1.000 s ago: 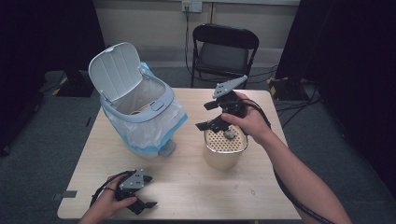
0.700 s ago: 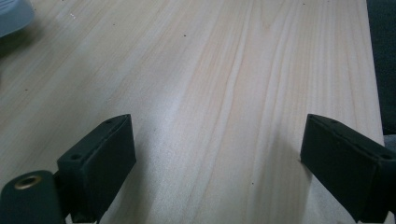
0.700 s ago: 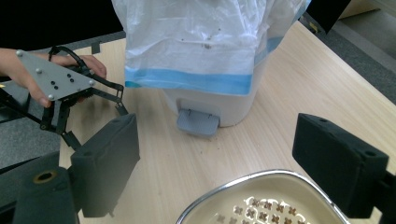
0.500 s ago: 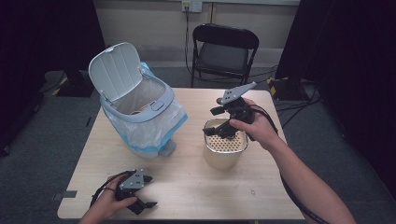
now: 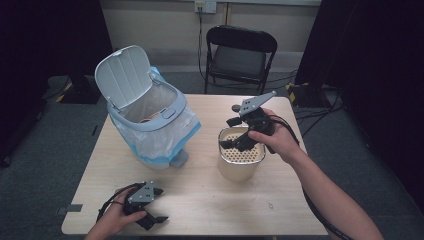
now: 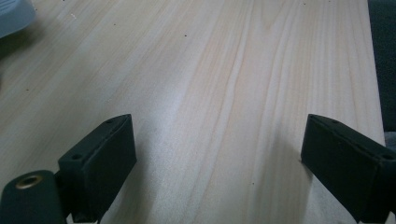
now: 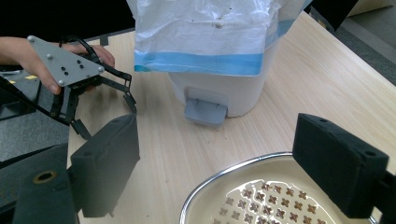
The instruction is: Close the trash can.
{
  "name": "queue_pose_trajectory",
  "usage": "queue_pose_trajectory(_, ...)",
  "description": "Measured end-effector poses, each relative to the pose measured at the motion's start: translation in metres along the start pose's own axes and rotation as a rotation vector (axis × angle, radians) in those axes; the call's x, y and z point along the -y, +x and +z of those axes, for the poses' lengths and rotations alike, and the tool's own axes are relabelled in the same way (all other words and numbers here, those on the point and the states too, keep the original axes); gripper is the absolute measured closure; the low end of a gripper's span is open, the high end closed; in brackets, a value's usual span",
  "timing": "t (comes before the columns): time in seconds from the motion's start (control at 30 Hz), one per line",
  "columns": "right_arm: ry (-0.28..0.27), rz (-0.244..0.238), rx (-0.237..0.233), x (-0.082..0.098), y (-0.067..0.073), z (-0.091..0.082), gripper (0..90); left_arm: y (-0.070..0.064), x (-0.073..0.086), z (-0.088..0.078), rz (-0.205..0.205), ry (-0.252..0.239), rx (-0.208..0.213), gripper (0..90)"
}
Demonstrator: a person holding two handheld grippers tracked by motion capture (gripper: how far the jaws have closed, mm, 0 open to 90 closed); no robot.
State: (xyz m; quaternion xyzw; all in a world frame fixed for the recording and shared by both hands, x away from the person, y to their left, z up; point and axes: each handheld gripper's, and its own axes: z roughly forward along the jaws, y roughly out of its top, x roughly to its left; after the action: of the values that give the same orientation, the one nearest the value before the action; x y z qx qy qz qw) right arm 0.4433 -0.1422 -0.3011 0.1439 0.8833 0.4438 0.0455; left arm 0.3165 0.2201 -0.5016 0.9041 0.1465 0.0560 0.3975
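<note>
**Right gripper over perforated container, left gripper parked near edge**

Near edge, left: left gripper [image 5: 150, 207] low on the table [image 5: 210, 200], held by one hand [image 5: 111, 222]. Jaws stand wide apart with bare wood between them in the left gripper view; nothing held. Its cable loops beside the hand. The person's forearm is cut off by the bottom of the frame.

Centre right: one cream container [image 5: 241, 160] stands upright on the table, long axis vertical, open mouth facing up. An insert with small cross-shaped holes sits inside, just below the metal rim [image 7: 219, 172]. In the right gripper view the near part of the rim is cut off by the bottom edge, and what lies under the insert cannot be made out.

Above it: right gripper [image 5: 239, 134] tilted down over the container's far rim, jaws spread apart, one to each side of the rim in its own view. Whether a jaw touches the rim cannot be told. Right hand [image 5: 274, 140] grips it from the right.

Centre left, farther: one pedal bin [image 5: 150, 125], lid [image 5: 122, 75] raised, leaning left, lined with a clear bag with a blue band [image 7: 201, 63]. Grey pedal [image 7: 205, 111] faces the near side. Contents hard to make out.

Far, beyond the table: one black folding chair [image 5: 241, 52].
</note>
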Motion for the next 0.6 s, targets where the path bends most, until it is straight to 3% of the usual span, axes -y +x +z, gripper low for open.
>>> queue_pose_trajectory(0.33,-0.008,0.015,-0.015,0.017,0.006,0.0,14.4,0.0,0.0,0.0,-0.001,-0.003,-0.002,9.5)
queue_pose_trajectory(0.6,0.016,0.003,-0.014,0.034,0.015,-0.003,14.4,0.0,0.0,0.0,0.0,0.001,0.0,9.5)
